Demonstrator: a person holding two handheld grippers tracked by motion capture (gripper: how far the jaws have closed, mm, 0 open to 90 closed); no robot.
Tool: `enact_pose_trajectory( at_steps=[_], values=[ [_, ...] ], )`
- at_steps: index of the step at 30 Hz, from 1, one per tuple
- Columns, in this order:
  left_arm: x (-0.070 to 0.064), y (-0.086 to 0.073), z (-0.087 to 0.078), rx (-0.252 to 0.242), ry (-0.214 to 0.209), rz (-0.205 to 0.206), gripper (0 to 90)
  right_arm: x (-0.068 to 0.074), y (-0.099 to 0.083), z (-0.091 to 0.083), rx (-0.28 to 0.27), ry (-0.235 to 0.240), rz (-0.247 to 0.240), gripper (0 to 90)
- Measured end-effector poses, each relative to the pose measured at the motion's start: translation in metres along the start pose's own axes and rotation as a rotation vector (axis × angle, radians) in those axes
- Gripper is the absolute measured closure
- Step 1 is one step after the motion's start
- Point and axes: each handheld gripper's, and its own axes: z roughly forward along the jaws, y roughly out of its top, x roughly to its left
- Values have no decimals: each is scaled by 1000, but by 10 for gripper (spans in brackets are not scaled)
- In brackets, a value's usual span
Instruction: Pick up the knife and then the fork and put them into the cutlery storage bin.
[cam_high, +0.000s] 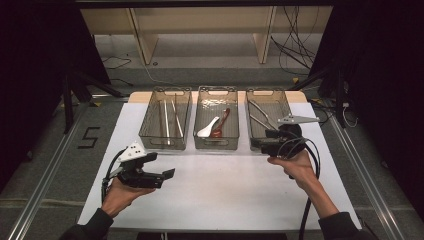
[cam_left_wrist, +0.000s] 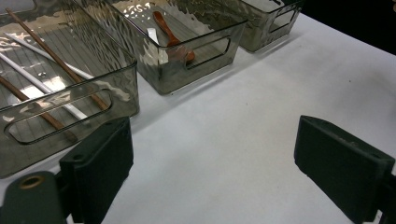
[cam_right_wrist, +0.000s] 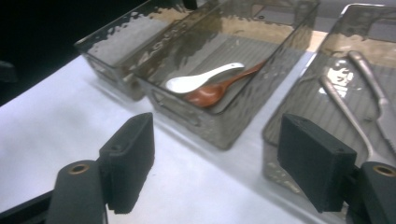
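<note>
I am holding the right gripper (cam_high: 267, 141) at the near wall of the right-hand bin (cam_high: 256, 131), at about 2 o'clock on the table (cam_high: 220, 185); its jaws are standing wide apart and are gripping nothing. The metal forks (cam_right_wrist: 355, 109) are lying flat on the ribbed floor of that bin, at 1 o'clock from the right gripper in its own view. The left gripper (cam_high: 167, 176) is hovering over bare table at 8 o'clock, its jaws also spread and empty, pointing toward 3 o'clock.

Risks I am judging from here:

- The right gripper is sitting very close to the bin wall — a forward push could be shoving the light bin instead of clearing its rim.
- The forks are lying flat and thin; a jaw could be sliding over a handle or pinching two at once.
- The trailing cable (cam_high: 314, 165) could be dragging on the bin corner.

The middle bin (cam_high: 216, 142) is holding a white spoon (cam_right_wrist: 201, 78) and a brown wooden spoon (cam_right_wrist: 219, 88); the left-hand bin (cam_high: 165, 137) is holding chopsticks (cam_left_wrist: 56, 63).
</note>
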Motion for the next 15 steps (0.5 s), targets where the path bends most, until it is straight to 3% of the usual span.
enact_pose_trajectory(
  at_steps=[15],
  values=[
    [-1, -1, -3, -18, -16, -13, 111, 30, -29, -17, -44, 53, -35, 262]
  ],
)
